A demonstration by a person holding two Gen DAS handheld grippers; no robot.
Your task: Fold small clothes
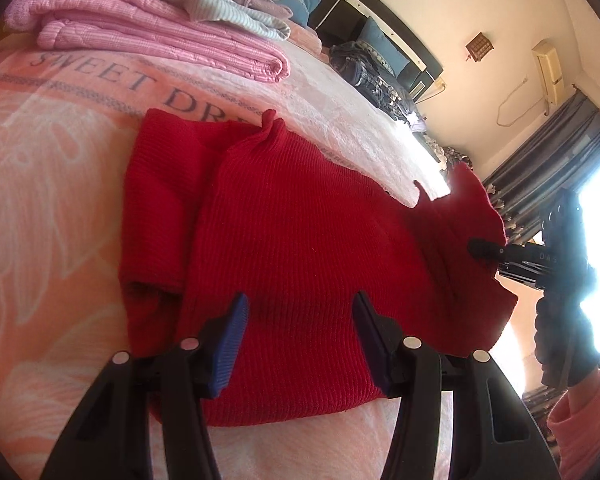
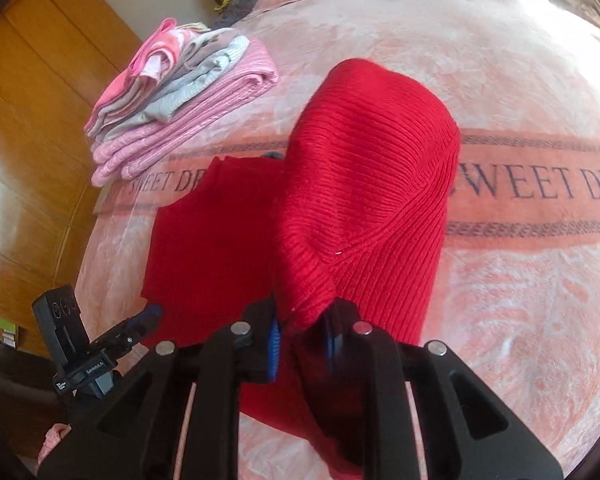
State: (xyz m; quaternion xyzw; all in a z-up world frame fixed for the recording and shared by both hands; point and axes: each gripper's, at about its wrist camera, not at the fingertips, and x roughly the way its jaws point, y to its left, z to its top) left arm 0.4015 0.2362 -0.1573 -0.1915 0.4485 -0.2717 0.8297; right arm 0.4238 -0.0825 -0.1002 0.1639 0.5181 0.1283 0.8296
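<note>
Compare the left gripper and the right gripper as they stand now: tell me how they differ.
The left gripper is open and holds nothing, its blue pads spread above the flat part of the red knit garment; the right gripper is shut on a bunched fold of that garment. The left gripper hovers over cloth lying on the pink blanket; the right gripper lifts its part into a raised hump. Both are black with blue ribbed pads.

Black plastic gripper frames, left gripper (image 1: 300,312) and right gripper (image 2: 302,334), with ribbed blue pads (image 1: 232,344), round silver bolts, small white lettering on one body. Pink fuzzy sleeve (image 1: 580,420), perhaps fleece.
</note>
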